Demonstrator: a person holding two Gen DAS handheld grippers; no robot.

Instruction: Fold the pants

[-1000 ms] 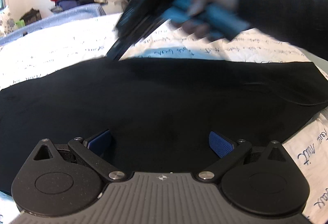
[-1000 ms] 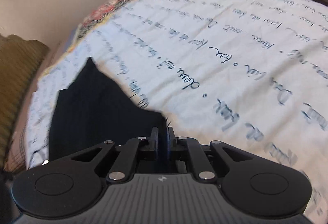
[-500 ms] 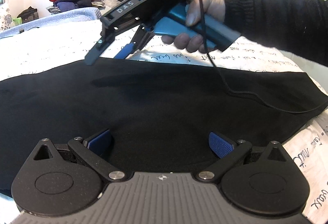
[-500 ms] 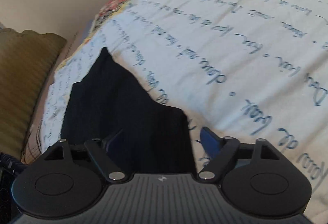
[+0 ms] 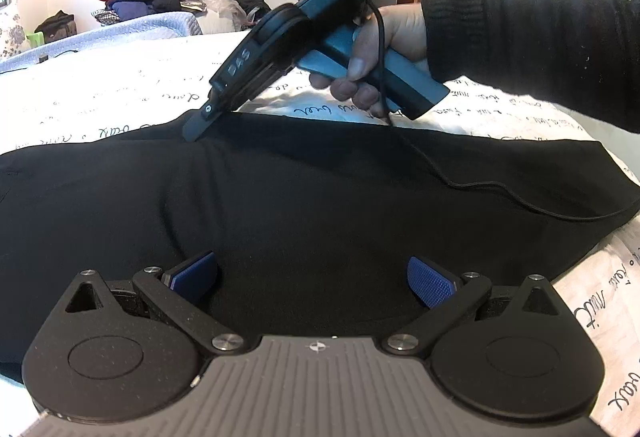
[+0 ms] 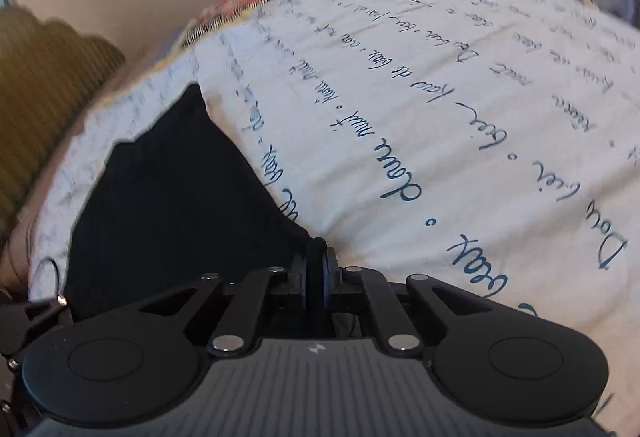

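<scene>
Black pants (image 5: 304,205) spread flat on script-printed bedsheet (image 6: 440,117), left end cut off by frame. Left gripper (image 5: 312,277) hovers above near edge, jaws wide apart, empty. Right gripper (image 6: 316,269) pinches far edge; pads mostly hidden by fabric. Cable (image 5: 500,193) trails across cloth.

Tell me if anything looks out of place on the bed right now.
One thing: the right gripper's black cable trails loose across the black pants, on fabric that must be folded. The pants lie flat, with slight creases where that gripper pinches their far edge.
</scene>
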